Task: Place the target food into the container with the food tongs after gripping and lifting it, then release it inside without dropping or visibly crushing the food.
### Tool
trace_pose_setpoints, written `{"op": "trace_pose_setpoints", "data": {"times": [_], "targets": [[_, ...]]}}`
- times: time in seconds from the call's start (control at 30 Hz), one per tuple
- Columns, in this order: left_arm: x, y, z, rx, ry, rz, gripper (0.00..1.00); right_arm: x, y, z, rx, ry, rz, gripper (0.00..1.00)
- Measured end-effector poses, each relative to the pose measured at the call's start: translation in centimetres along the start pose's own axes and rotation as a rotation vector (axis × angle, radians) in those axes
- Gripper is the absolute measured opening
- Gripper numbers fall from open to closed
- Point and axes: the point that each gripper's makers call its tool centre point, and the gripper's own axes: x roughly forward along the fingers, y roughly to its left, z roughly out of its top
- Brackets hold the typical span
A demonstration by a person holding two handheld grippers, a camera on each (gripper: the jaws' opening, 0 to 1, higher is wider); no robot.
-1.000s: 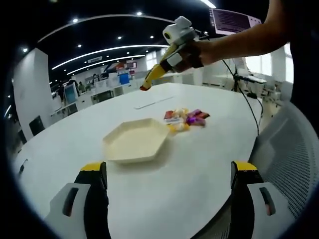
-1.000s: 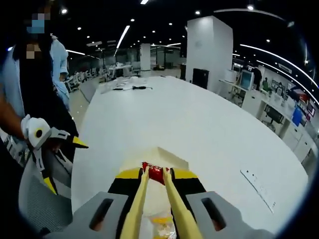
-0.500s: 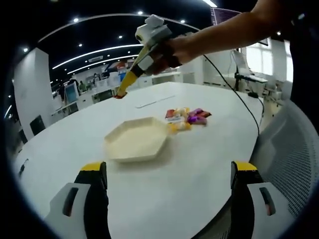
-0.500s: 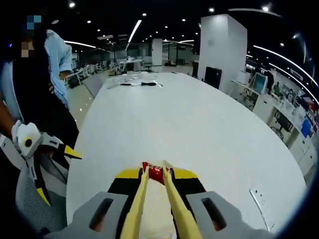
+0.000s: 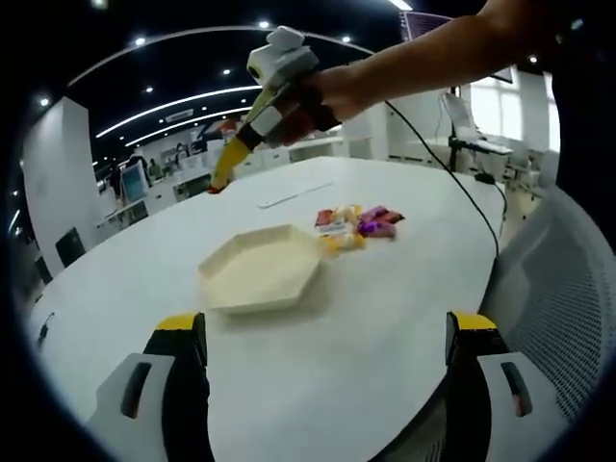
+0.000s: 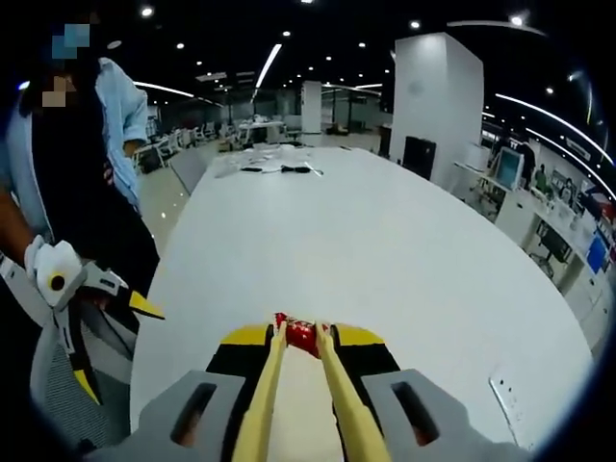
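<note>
Left gripper view: own left gripper (image 5: 327, 380) idle low over the table (image 5: 385, 318), jaws wide apart, nothing between. Right gripper (image 5: 277, 96) raised high, carrying yellow tongs (image 5: 231, 154) with a red candy (image 5: 212, 188) at the tip, well beyond the tray (image 5: 260, 274) on its far side. Risk judged: letting go here drops the candy on bare table, since the tip looks past the tray rim. Candy tiny here, wrapper detail unreadable. Pile of sweets (image 5: 351, 226) just beside the tray.

Right gripper view: right gripper (image 6: 300, 385) clamped on the tongs (image 6: 289, 385), tips pinching the candy (image 6: 300, 335). Risk judged: squeezing harder could deform it; easing off could slip it. Tray hidden under the gripper; height above table hard to judge. Left gripper (image 6: 91, 308) at left edge, partly cut off.
</note>
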Motion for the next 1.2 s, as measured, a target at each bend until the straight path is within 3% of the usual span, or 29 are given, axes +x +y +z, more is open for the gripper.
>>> {"op": "trace_pose_setpoints", "data": {"times": [0.37, 0.7, 1.2], "targets": [[0.1, 0.1, 0.0, -0.006, -0.003, 0.0, 0.99, -0.1, 1.0, 0.2, 0.009, 0.003, 0.037, 0.24], [0.1, 0.1, -0.2, -0.005, 0.001, -0.003, 0.99, -0.5, 0.8, 0.3, 0.008, -0.002, 0.029, 0.24], [0.1, 0.1, -0.2, -0.006, 0.002, -0.004, 0.99, -4.6, 0.0, -0.1, -0.011, -0.026, -0.005, 0.25]]}}
